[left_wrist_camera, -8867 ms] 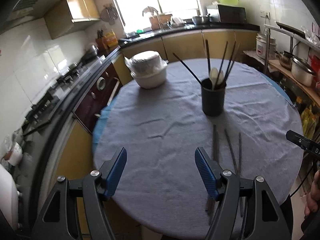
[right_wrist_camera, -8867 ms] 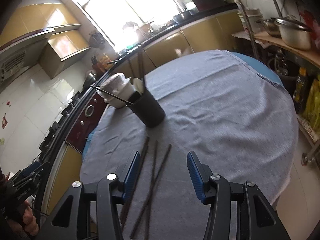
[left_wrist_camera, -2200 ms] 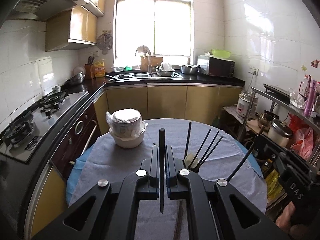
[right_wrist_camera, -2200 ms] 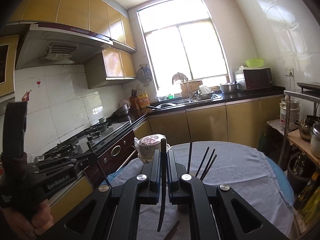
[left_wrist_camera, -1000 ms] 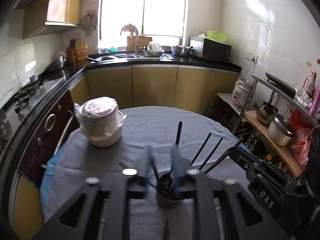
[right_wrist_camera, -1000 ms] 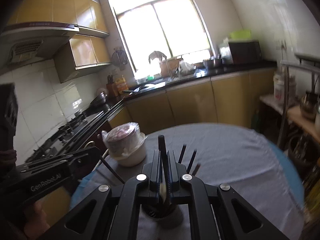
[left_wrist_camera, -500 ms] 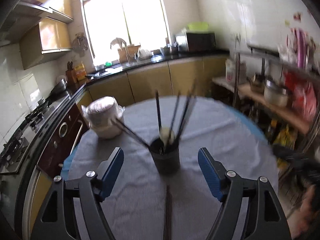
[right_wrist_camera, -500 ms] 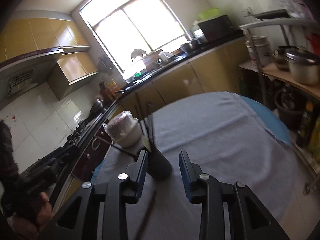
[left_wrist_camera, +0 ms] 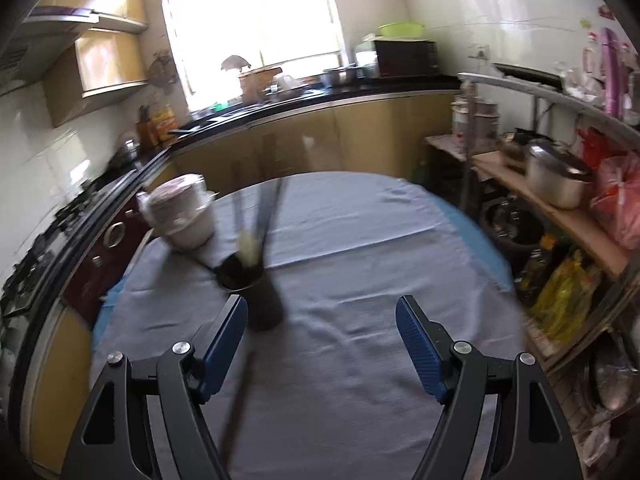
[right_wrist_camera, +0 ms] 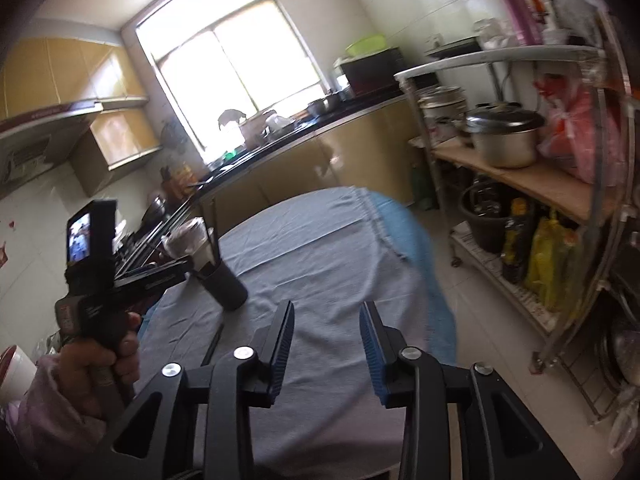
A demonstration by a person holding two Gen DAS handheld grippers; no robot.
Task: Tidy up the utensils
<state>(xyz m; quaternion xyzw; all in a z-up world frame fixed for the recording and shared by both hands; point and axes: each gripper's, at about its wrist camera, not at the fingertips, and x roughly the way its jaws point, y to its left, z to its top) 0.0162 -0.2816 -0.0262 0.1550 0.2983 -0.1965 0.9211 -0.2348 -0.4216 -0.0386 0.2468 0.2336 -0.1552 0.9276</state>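
A black utensil cup (left_wrist_camera: 260, 300) stands on the grey cloth of the round table (left_wrist_camera: 360, 360), with several dark chopsticks and a pale spoon in it, blurred. One dark chopstick (left_wrist_camera: 238, 396) lies on the cloth in front of it. My left gripper (left_wrist_camera: 320, 322) is open and empty, just right of the cup. In the right wrist view the cup (right_wrist_camera: 226, 284) sits far left, and a loose chopstick (right_wrist_camera: 212, 344) lies near it. My right gripper (right_wrist_camera: 326, 334) hangs over the table's right part, jaws opening, nothing between them. A hand (right_wrist_camera: 100, 364) holds the left tool.
A white lidded pot (left_wrist_camera: 182, 216) wrapped in plastic stands at the table's back left. A stove and counter (left_wrist_camera: 60, 220) run along the left. A metal shelf rack (right_wrist_camera: 520, 184) with pots and bottles stands to the right, across a strip of floor.
Both grippers let go of their chopsticks over the cup and opened. Both then pulled back and swung right, so the cup now sits to the left in each view.
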